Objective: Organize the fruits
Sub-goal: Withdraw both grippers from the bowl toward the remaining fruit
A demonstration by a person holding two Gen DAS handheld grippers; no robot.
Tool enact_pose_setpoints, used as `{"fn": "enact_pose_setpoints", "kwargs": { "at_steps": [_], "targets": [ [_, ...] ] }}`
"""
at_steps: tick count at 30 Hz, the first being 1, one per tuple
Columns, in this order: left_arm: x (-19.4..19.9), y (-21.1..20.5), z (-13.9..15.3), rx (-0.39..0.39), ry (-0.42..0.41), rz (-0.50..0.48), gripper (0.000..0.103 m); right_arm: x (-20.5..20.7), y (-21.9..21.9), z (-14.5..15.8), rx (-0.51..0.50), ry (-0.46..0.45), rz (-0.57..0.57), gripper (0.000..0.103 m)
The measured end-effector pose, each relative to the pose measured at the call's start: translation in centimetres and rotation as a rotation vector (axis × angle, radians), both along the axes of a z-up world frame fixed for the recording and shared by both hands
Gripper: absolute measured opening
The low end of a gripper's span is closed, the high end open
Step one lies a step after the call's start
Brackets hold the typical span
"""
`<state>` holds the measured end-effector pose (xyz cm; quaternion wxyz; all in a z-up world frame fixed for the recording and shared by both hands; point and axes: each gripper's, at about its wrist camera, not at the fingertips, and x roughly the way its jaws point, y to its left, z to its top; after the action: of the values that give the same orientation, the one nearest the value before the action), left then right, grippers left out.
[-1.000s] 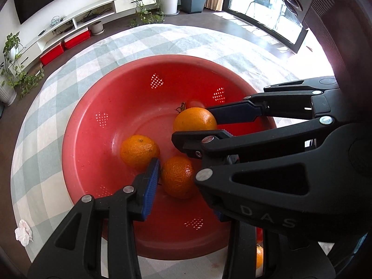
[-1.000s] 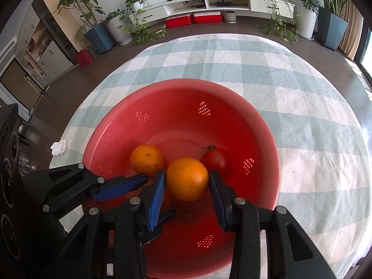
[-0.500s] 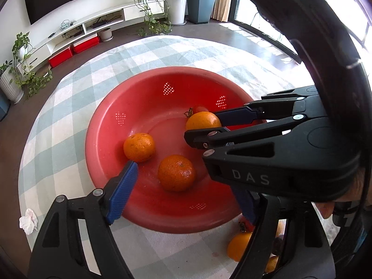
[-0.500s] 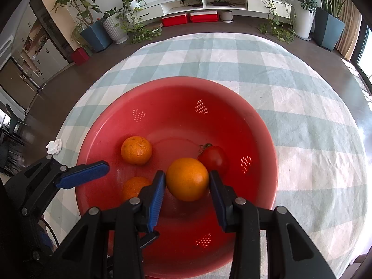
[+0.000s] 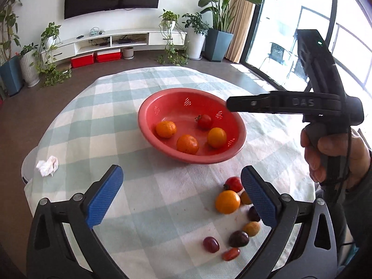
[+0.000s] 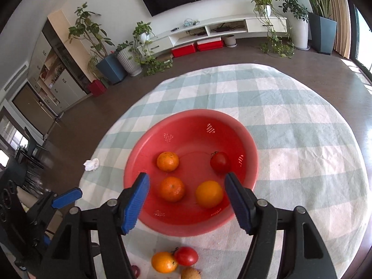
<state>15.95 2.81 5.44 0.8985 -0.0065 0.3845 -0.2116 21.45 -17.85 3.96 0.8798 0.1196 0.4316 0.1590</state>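
Note:
A red bowl (image 5: pixel 144 125) (image 6: pixel 139 148) on the checked cloth holds three oranges (image 6: pixel 167 161) (image 6: pixel 172 188) (image 6: pixel 209 194) and a tomato (image 6: pixel 219 161). My right gripper (image 6: pixel 186 179) hovers over the bowl's near rim. Its jaws are opening, and the nearest orange lies free below them. My left gripper (image 5: pixel 181 174) is back over the cloth in front of the bowl, its jaws opening wide with nothing between them. A loose orange (image 5: pixel 227 201), a tomato (image 5: pixel 233 184) and several small dark fruits (image 5: pixel 239 238) lie on the cloth by its right finger.
A crumpled white tissue (image 5: pixel 47 165) lies near the table's left edge. In the left wrist view, a hand (image 5: pixel 334 153) holds the right gripper (image 5: pixel 229 104) above the bowl's right rim. Past the round table are dark floor, potted plants and a low TV shelf.
Both grippers released their oranges into the bowl and drew back and up. The left opened first and moved well clear; the right opened in the last half second.

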Motion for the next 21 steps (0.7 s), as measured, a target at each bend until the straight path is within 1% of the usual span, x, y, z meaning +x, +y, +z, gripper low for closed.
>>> {"fn": "enact_pose_setpoints", "kwargs": {
  "at_steps": [3,6,11,14,16,19,21],
  "targets": [
    [-2.8,1.5,-0.6,-0.076,0.005,0.019,0.103,-4.1,-0.8,1.5,0.054,-0.094,0.02,0.079],
    [-5.8,2.0,-1.6,-0.101,0.029,0.012,0.103,-8.3,-1.1,2.0,0.066,-0.169,0.043,0.08],
    [-10.1,1.1,-3.7,-0.125,0.067,-0.002,0.103,-14.3,-1.0,0.5,0.042,-0.204,0.066,0.08],
    [-12.1,-0.1,-4.5,-0.112,0.071,-0.004,0.103,-16.8,-1.2,-0.8,0.012,-0.207,0.039,0.079],
    [-12.7,-1.2,-5.1,-0.075,0.064,-0.032,0.103,-17.8,-1.6,-1.7,0.029,-0.186,0.019,0.079],
    [-12.8,-2.7,-6.3,0.008,0.106,-0.064,0.103,-18.7,-1.7,-2.7,0.049,-0.159,0.014,0.079],
    [-12.8,-2.9,-6.5,0.015,0.111,-0.083,0.103,-19.2,-1.4,-3.0,0.032,-0.16,0.024,0.078]
  ]
}}
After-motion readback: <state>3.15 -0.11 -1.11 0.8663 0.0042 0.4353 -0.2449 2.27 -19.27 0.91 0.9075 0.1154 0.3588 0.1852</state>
